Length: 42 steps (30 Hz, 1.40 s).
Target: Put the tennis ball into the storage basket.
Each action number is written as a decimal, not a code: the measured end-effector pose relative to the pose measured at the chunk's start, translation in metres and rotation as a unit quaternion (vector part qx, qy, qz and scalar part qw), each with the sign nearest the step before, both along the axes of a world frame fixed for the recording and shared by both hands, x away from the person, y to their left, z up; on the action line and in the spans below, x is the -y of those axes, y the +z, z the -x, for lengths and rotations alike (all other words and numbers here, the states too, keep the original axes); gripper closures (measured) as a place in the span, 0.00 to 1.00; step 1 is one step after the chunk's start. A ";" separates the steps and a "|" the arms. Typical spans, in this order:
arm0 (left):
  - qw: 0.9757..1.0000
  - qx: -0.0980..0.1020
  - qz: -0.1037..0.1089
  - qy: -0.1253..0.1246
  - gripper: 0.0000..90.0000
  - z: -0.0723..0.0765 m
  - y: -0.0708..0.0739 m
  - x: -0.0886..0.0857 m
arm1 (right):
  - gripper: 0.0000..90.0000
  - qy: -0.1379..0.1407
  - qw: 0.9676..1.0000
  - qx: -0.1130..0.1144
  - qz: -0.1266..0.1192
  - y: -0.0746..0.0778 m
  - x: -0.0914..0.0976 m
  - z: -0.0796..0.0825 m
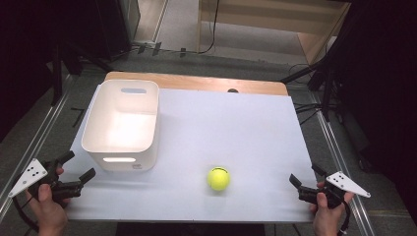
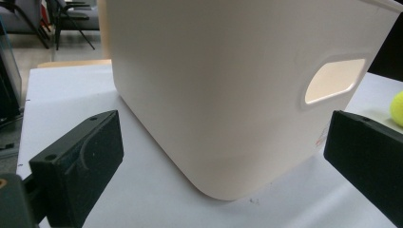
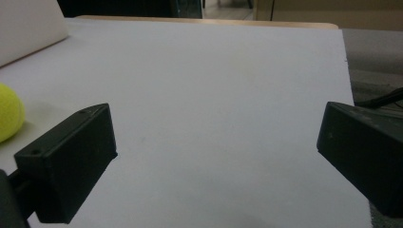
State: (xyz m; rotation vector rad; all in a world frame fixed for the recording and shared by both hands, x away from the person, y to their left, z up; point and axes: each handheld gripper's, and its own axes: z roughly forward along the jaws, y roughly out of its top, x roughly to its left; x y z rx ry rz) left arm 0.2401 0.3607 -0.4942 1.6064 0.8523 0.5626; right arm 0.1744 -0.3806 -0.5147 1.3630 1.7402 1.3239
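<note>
Nothing was yet grasped: both the left gripper point(image 1: 74, 172) and right gripper point(image 1: 306, 181) waited wide-jawed at the desk's point(image 1: 236, 128) near corners, the tennis ball point(image 1: 218, 178) lying free beside the white bin point(image 1: 121, 123), probably awaiting pickup.

A white bin point(image 1: 121, 125) is standing on the left half of the white table top point(image 1: 236, 128), blocking the way from the near left toward the far left. The left gripper point(image 1: 77, 168), jaws spread apart, is hovering just near of it at the near-left corner, and in the left gripper view the bin's wall point(image 2: 214, 95) is rising close ahead between the jaws. A tennis ball point(image 1: 218, 178) is lying alone near the front edge, centre-right, well apart from the bin. The right gripper point(image 1: 306, 181), jaws apart, is sitting at the near-right corner. Bare table is stretching ahead of it to the far edge point(image 3: 228, 76), with the ball point(image 3: 9, 111) off to its left.
</note>
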 end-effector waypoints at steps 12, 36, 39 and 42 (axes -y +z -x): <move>1.000 -0.001 -0.008 0.002 0.00 0.000 0.000 0.001 | 0.00 0.024 1.000 -0.004 0.005 0.009 -0.006 0.000; 1.000 0.002 -0.012 0.001 0.00 0.001 0.000 0.002 | 0.00 0.136 0.989 -0.034 0.051 0.039 -0.079 -0.023; 1.000 0.001 -0.017 -0.001 0.00 0.001 0.000 0.003 | 0.00 0.164 0.985 -0.038 0.048 0.041 -0.088 -0.029; 1.000 0.000 -0.019 -0.002 0.00 0.001 0.000 0.003 | 0.00 0.172 0.983 -0.043 0.050 0.041 -0.095 -0.033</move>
